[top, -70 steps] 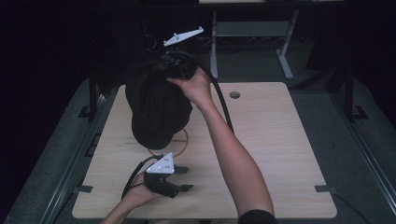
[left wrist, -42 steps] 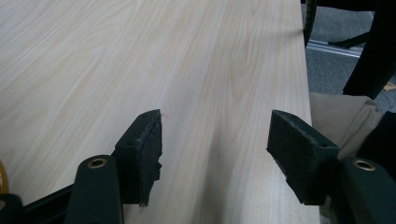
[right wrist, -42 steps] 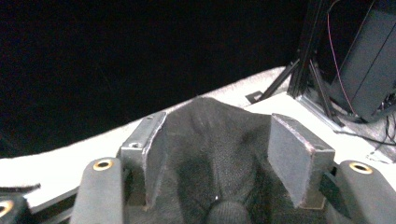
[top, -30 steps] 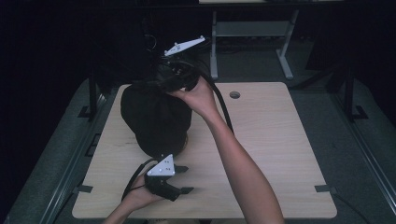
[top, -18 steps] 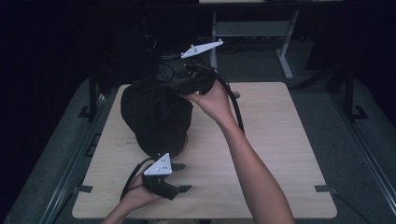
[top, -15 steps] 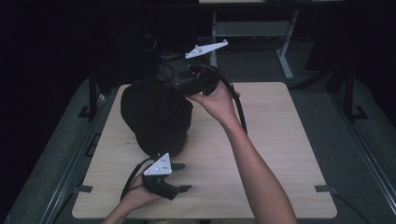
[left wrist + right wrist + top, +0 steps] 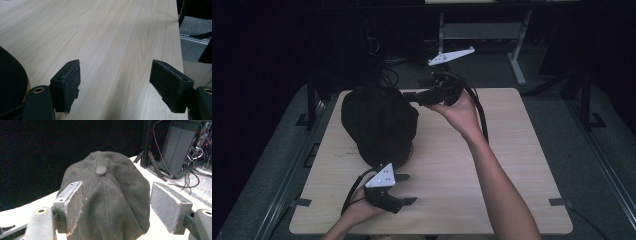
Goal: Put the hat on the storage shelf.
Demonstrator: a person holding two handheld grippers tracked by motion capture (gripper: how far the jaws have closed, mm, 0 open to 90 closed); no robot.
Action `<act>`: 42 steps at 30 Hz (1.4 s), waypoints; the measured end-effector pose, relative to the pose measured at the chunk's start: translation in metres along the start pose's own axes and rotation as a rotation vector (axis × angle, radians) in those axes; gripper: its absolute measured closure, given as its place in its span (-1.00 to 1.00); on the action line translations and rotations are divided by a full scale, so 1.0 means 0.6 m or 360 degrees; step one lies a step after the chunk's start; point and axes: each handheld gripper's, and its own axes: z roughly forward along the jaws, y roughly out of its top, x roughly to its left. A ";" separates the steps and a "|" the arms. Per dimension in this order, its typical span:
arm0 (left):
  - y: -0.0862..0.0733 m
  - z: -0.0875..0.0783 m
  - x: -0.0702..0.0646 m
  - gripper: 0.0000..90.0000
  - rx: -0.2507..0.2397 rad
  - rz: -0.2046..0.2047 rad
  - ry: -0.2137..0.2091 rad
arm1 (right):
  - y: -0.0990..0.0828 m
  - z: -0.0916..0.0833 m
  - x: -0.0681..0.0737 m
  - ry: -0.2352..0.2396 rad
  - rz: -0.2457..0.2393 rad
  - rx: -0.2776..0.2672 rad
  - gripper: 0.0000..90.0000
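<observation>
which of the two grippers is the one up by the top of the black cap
The right gripper, held above the table's far side with open jaws beside the black cap's crown. The left gripper sits by its near edge.

High view overhead, far; gripper views close, low; cap (image 7: pixel 379 125) shared with right gripper view.

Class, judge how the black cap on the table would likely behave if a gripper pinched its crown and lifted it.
The black cap shows soft creased fabric panels, so its crown would probably fold under the pads. It looks light. Its brim, barely visible, may stay stiffer and hang down.
</observation>
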 end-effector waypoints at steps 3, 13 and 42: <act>0.001 0.000 0.000 -0.46 -0.0011 -0.0006 -0.0002 | -0.011 -0.007 -0.006 -0.0005 0.0014 -0.0003 -0.42; 0.001 -0.003 -0.001 -0.46 -0.0005 0.0037 0.0012 | -0.050 -0.033 -0.022 -0.0047 0.0080 0.0022 -0.44; -0.003 -0.004 0.001 -0.47 -0.0016 0.0021 0.0043 | -0.152 -0.085 -0.052 -0.0086 0.0207 0.0066 -0.46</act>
